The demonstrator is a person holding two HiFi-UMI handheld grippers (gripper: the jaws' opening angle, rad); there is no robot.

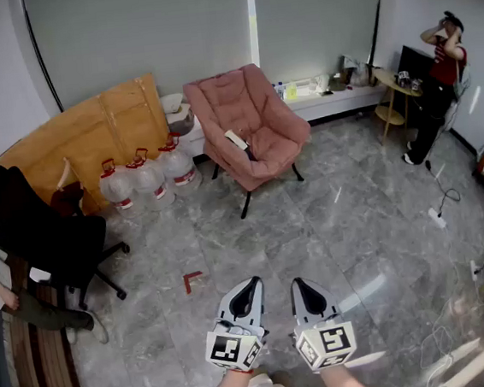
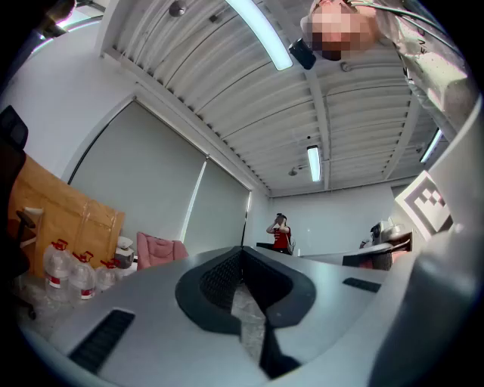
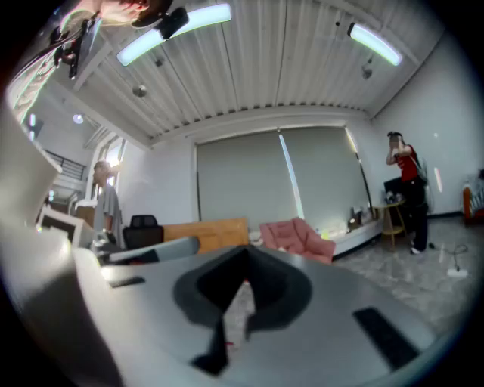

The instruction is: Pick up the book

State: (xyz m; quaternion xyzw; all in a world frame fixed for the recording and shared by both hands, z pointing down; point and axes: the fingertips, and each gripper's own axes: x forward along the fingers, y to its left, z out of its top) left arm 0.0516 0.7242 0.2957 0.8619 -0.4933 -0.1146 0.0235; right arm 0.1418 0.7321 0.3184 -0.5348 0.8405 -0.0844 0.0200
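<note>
**Close the gap to the chair first, then open up for the book**

Both grippers are shut w/ nothing in them. Your left gripper (image 1: 250, 284) and right gripper (image 1: 301, 283) sit side by side low in the head view, jaws tip to tip, pointing roughly level into the room.

As far as I can tell, the book (image 1: 235, 139) is the pale flat thing on the seat of the pink armchair (image 1: 254, 101). It lies just beside a dark item (image 1: 252, 151) I can't identify. It's well apart from you, across open grey floor (image 1: 339, 221).

So the step in hand is the approach, not the grasp.

- **Approach:** Walk straight at the chair. The path looks free, but mind the small red piece (image 1: 192, 279) on the floor to your left and the power strip + cable (image 1: 438, 215) off to the right.
- **Open early:** Spread one gripper's jaws wide before you reach in.
- **Grasp:** The seat looks soft, so the book prob. sinks in a bit. Come in low along the cushion, get one jaw under an edge and the other on the cover, and close near the spine so it doesn't fan open.
- **Other gripper:** Keep it ready to steady the book, and don't snag the dark item.
</note>
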